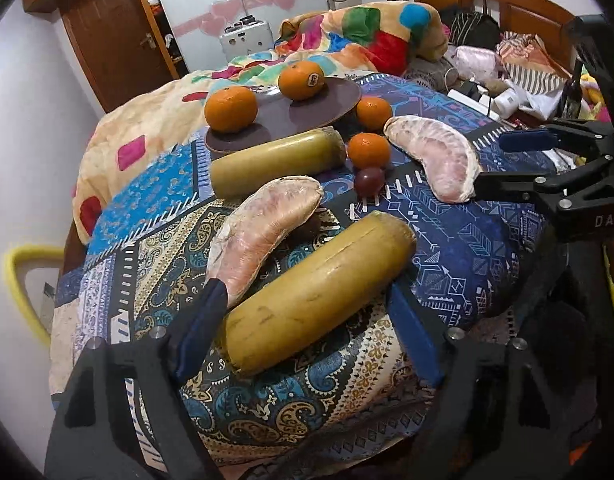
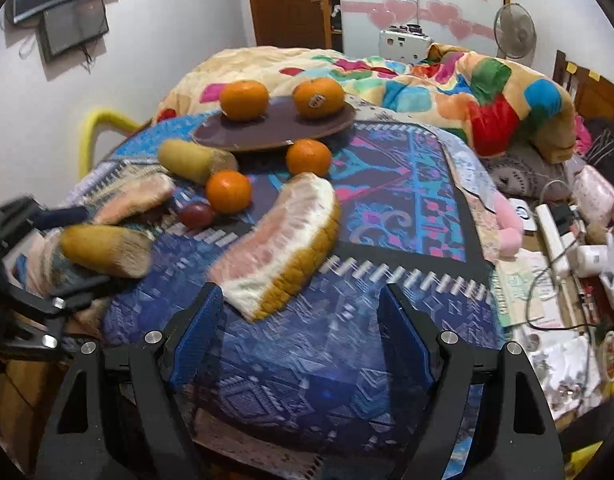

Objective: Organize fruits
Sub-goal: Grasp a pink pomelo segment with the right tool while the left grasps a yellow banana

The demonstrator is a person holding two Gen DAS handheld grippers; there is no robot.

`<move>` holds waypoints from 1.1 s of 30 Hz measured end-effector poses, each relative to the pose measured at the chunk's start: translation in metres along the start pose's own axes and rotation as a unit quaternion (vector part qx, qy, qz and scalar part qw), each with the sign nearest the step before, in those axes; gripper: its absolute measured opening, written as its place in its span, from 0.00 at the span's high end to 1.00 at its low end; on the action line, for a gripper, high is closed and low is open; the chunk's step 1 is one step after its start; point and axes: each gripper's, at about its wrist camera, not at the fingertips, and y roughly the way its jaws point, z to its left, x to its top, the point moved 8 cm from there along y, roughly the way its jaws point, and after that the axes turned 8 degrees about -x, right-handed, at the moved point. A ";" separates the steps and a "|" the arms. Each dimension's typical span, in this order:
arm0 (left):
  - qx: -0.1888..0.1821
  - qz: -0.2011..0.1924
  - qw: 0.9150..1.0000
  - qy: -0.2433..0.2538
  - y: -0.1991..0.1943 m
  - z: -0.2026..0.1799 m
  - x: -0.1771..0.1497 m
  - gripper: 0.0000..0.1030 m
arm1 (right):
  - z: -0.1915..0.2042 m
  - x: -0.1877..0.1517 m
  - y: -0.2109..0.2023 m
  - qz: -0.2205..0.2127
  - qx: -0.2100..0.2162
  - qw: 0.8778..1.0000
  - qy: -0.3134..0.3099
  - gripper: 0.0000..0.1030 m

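Fruit lies on a patterned cloth (image 1: 459, 248). A brown plate (image 1: 315, 108) holds two oranges (image 1: 231, 109) (image 1: 301, 80); two more oranges (image 1: 369, 150) (image 1: 374, 113) and a dark plum (image 1: 369, 180) lie beside it. My left gripper (image 1: 307, 320) is open, its fingers straddling a yellow-brown cylinder fruit (image 1: 315, 292); a pomelo segment (image 1: 263, 232) lies just left of it. A second cylinder (image 1: 275, 162) lies near the plate. My right gripper (image 2: 299, 320) is open and empty, just short of another pomelo segment (image 2: 283, 244), which also shows in the left view (image 1: 439, 156).
A colourful blanket (image 2: 487, 92) is heaped behind the cloth. Cluttered cables, a power strip (image 2: 555, 236) and papers lie at the right. A yellow chair back (image 1: 23, 280) stands at the left edge. A fan (image 2: 515, 36) and a wardrobe stand at the back.
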 end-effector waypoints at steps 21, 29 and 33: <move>-0.070 0.020 0.996 -0.059 -0.010 0.001 0.010 0.59 | -0.008 -0.003 0.008 0.015 -0.034 0.999 -0.036 0.49; -0.065 0.039 0.997 -0.028 0.011 -0.006 0.018 0.57 | -0.017 0.000 0.005 0.017 -0.027 0.999 -0.029 0.49; -0.066 0.052 0.996 -0.014 0.025 -0.009 0.021 0.56 | -0.011 0.009 0.017 0.014 -0.033 0.998 -0.042 0.44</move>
